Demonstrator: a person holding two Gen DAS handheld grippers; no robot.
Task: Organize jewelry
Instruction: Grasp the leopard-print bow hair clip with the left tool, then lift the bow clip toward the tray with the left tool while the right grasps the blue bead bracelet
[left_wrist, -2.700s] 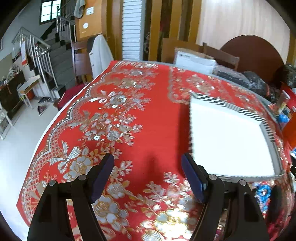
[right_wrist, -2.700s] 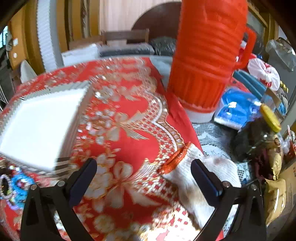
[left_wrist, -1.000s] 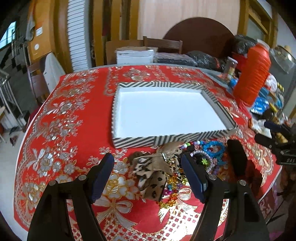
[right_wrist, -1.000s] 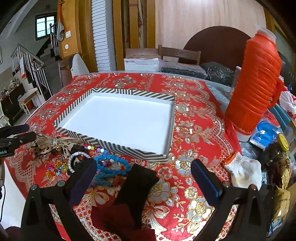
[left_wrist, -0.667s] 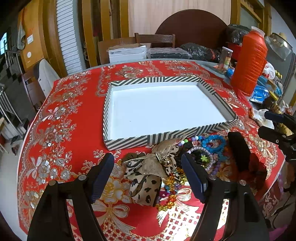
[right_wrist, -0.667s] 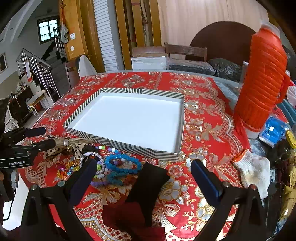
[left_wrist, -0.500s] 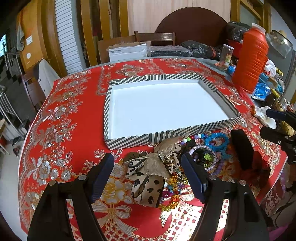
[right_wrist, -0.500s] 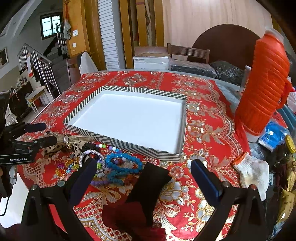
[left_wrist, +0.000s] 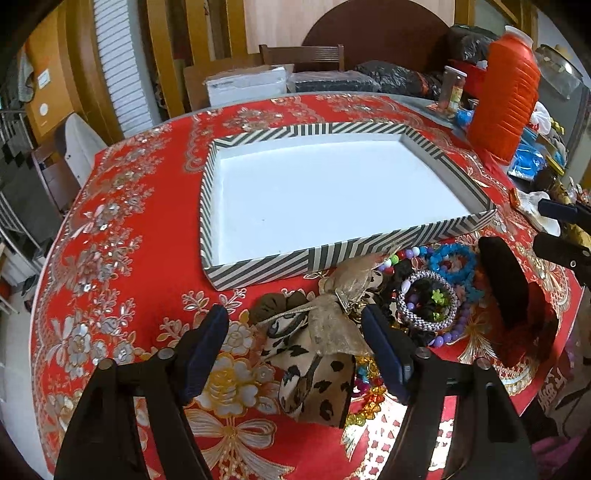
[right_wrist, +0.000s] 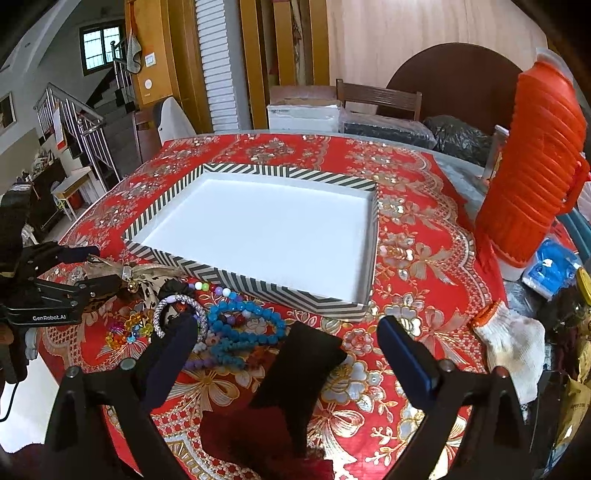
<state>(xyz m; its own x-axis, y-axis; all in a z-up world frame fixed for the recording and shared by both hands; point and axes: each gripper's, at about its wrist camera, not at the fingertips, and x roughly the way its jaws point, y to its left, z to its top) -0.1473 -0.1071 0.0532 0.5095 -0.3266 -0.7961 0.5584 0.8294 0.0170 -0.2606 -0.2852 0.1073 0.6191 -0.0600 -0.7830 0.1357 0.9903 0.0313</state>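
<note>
Nearby, one striped tray (left_wrist: 258, 267), one blue bracelet (right_wrist: 243, 328), both jaws apart.

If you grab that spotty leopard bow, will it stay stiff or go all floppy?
Probably floppy: the leopard bow lies crumpled in soft folds on the tablecloth. It looks like light fabric, so it should lift easily. Its sheer ribbon may drag the beads it touches.

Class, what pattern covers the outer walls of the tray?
Black-and-white stripes, chevroned at places, on the tray; clearest in the right wrist view.
</note>
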